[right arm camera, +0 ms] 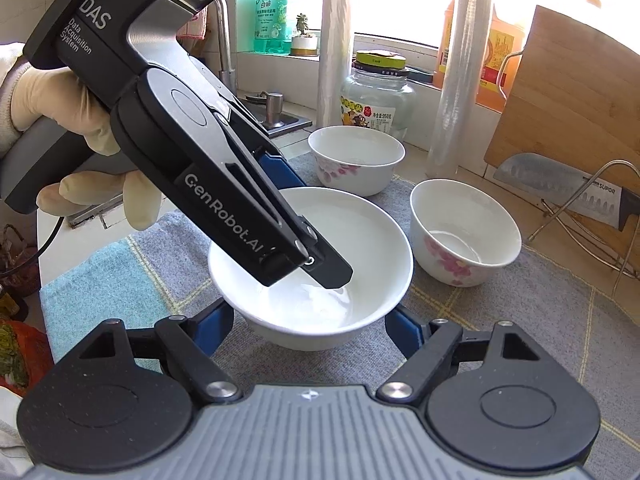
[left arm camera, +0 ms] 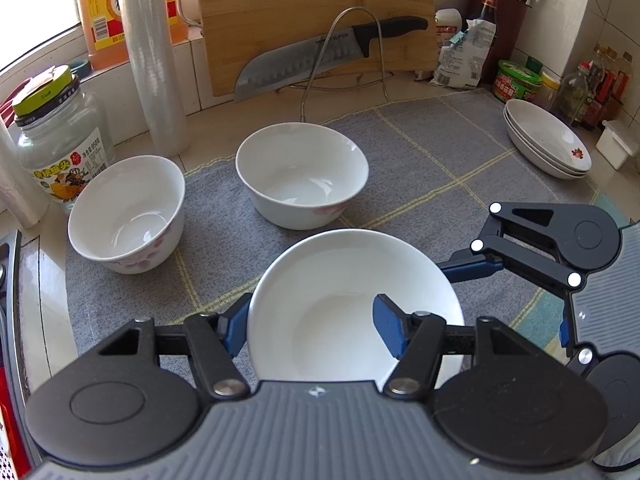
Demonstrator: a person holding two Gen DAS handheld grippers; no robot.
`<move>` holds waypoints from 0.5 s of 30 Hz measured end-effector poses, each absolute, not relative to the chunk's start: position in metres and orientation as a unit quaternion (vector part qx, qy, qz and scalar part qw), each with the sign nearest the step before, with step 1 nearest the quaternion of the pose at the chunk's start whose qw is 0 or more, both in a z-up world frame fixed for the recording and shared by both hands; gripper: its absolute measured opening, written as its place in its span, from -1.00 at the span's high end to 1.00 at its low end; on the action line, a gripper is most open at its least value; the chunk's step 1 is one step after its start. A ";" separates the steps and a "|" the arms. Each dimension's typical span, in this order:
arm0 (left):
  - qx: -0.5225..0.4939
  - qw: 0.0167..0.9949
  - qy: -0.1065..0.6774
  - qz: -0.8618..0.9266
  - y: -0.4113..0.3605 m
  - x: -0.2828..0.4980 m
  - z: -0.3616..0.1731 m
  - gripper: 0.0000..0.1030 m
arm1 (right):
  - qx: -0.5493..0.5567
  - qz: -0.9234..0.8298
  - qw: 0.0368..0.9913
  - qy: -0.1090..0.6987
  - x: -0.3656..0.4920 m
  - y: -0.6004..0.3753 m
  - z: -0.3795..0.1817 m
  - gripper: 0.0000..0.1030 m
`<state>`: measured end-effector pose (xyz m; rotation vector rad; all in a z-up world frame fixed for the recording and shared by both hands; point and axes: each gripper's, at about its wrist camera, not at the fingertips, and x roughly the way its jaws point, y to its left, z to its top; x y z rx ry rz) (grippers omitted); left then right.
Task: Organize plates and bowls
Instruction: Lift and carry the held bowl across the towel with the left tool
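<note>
Bowls are being gathered: left tongs (left arm camera: 316, 330) are clamped across the rim of the plain white bowl (left arm camera: 340, 308), one blue pad outside the wall, the other inside. Bowl sits on the grey mat (left arm camera: 440, 152) on the bench, nearest of three. Right tongs (right arm camera: 310, 326) stand about half open around the same bowl's base, pads just beside the wall on either side, apparently not pressing; holding nothing.

Likely next: lift the plain bowl and nest it into the flowered bowl (left arm camera: 302, 174) just behind, or the left flowered bowl (left arm camera: 126, 212). Needs a level lift, since a one-wall grip may tip. Plate stack (left arm camera: 548, 140) sits well apart, far right, untouched.
</note>
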<state>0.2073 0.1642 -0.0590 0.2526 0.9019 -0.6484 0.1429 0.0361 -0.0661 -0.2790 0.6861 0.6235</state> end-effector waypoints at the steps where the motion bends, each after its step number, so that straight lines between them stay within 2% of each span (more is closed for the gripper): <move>1: 0.120 0.843 0.426 -0.307 0.161 0.205 -0.058 -0.22 | -0.134 0.300 0.885 0.329 0.141 0.033 -0.065 -0.67; 15: 0.131 0.835 0.412 -0.340 0.096 0.190 -0.048 -0.22 | -0.132 0.266 0.895 0.333 0.121 -0.029 -0.053 -0.67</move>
